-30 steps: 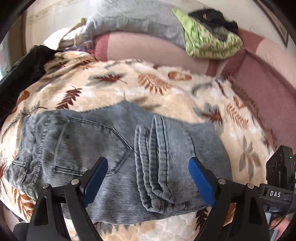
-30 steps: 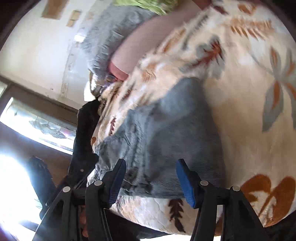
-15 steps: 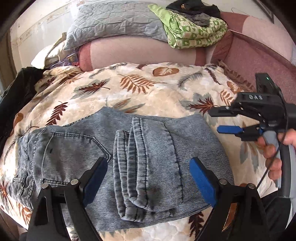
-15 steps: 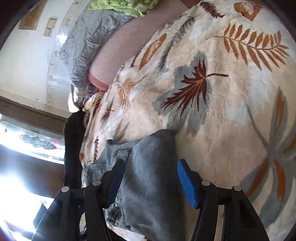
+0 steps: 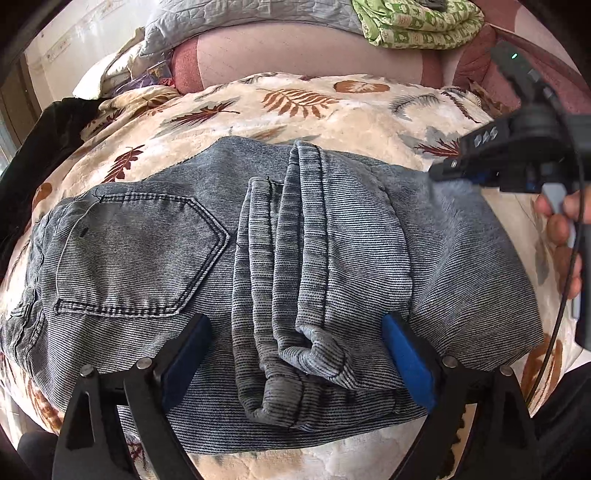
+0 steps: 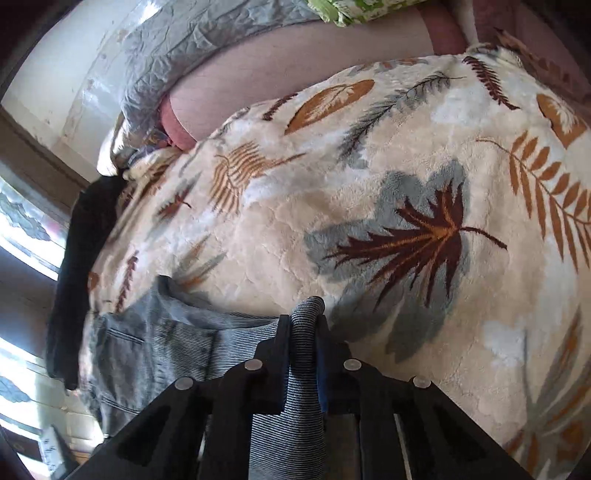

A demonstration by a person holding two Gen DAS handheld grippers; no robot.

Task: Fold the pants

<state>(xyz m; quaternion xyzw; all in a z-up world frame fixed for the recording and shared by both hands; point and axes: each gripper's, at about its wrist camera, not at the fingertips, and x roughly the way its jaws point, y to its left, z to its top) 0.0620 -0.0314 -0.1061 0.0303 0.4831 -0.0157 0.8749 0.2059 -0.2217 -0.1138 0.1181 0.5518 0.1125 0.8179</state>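
The grey-blue jeans (image 5: 295, 266) lie partly folded on the leaf-print fleece blanket (image 5: 295, 107), filling the middle and lower part of the left wrist view, with the back pocket (image 5: 136, 254) at 9 o'clock and the leg hems (image 5: 295, 362) doubled over toward 6 o'clock; the left gripper (image 5: 295, 362) hovers over the near edge with its jaws wide apart, the blue pads (image 5: 406, 362) on either side of the hems and holding nothing; the right gripper (image 6: 303, 354) has its jaws pressed together on a ridge of the denim, and in the left view it sits at 3 o'clock, at the far right edge of the jeans.

The cloth looks thick, ribbed and limp: heavy for its bulk, soft, not slippery, not fragile; it will likely sag and drag on the fleece rather than slide, and stacked layers may shear apart if only the top one is pinched. A good hold would be on a doubled edge or seam, taking every layer, one gripper at each end of the fold line; the thick hems and waistband give the firmest bite.

Folded green bedding (image 5: 417, 22) and a grey quilted pillow (image 5: 240, 18) rest at 12 o'clock, well apart.
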